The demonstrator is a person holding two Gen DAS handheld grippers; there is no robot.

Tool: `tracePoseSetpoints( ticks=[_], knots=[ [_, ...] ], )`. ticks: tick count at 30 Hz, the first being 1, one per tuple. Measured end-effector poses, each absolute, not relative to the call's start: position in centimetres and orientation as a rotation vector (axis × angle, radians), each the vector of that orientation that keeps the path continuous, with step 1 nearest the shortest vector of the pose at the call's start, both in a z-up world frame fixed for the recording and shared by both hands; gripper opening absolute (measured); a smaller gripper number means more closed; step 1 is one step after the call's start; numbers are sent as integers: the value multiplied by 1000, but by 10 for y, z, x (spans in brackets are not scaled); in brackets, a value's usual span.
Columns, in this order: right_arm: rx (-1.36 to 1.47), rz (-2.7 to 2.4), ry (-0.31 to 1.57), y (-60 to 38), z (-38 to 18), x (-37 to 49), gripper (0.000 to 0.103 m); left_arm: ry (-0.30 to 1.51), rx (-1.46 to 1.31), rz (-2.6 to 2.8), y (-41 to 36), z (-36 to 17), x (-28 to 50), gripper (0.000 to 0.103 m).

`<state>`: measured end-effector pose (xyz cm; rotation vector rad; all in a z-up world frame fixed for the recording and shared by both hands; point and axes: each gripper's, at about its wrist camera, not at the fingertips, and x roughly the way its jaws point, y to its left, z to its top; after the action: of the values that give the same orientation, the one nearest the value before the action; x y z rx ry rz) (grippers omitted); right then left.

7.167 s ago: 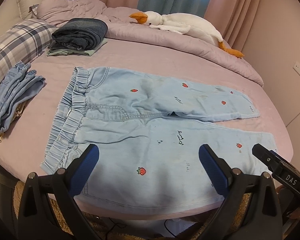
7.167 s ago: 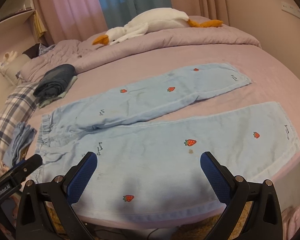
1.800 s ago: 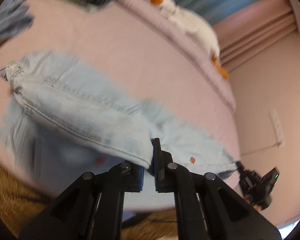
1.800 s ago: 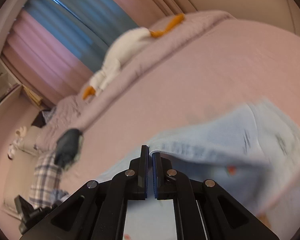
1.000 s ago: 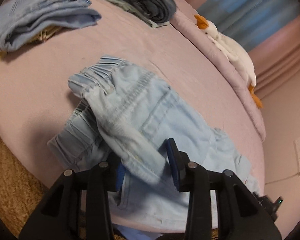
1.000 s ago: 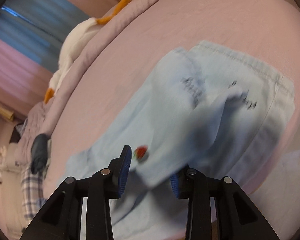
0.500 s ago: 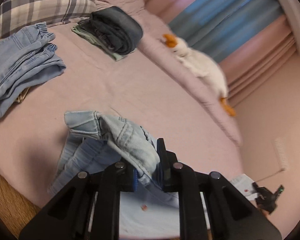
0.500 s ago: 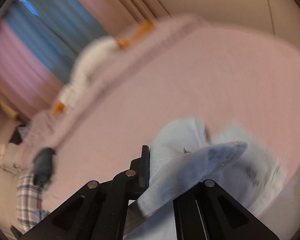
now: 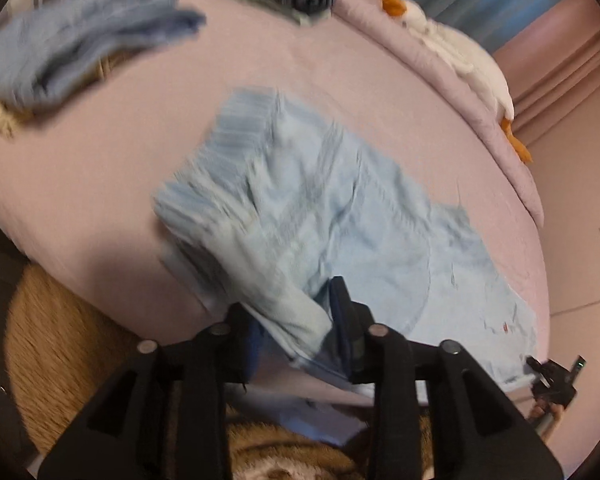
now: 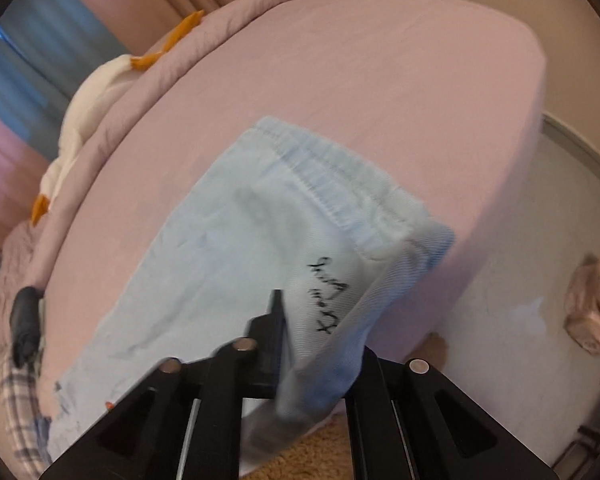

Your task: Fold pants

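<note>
Left tongs [image 9: 296,328] opening, waistband fold of light-blue pants [image 9: 340,216] between the pads; right tongs [image 10: 316,344] clamped on the hem. Pants lying on pink bed [image 9: 100,152].

A home bedroom: a round bed [image 9: 100,152] under a pink sheet, a rumpled quilt [image 9: 440,80] along its far edge with a plush goose [image 9: 460,60] on it, pink and blue curtains [image 10: 24,64] behind, and what seems a plaid pillow [image 10: 20,400], blurred.
</note>
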<state>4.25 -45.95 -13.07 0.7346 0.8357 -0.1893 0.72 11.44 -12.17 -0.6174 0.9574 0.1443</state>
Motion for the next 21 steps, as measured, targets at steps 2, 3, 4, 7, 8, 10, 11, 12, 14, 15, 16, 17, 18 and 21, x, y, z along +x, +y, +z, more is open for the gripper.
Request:
tracePoseSetpoints(
  ticks=[2,3,4,7,8,10,11,12,14,15,16,17,18,21],
  knots=[
    [737,-186,832,-462,-127,37,4,928,-612,167,122,-117,5,42],
    [734,-185,832,-461,-127,36,4,920,-620,174,126,-115,6,42],
    [734,-186,835,-463,-129,33,4,922,-632,172,130,-116,7,42],
    [770,-178,839,-463,-133,40,4,926,-674,207,142,-123,10,36],
    [785,-176,839,-462,-133,41,4,929,-667,213,144,-123,12,12],
    [789,-165,831,-463,-130,49,4,928,-674,217,146,-119,23,10],
    [768,-162,828,-459,-125,55,4,930,-688,204,147,-116,29,10],
    [767,-160,819,-459,-119,60,3,931,-702,188,150,-111,38,10],
    [776,-76,781,-459,-97,84,3,882,-722,145,155,-90,53,10],
    [776,-36,763,-459,-83,98,3,854,-731,120,156,-76,58,10],
    [781,-13,753,-459,-72,107,3,821,-739,89,155,-62,60,10],
    [782,19,730,-459,-55,118,3,786,-740,55,153,-49,59,11],
    [769,50,684,-459,-33,124,3,761,-729,31,150,-40,55,11],
    [669,61,540,-456,19,111,3,785,-631,35,133,-36,39,12]
  ],
)
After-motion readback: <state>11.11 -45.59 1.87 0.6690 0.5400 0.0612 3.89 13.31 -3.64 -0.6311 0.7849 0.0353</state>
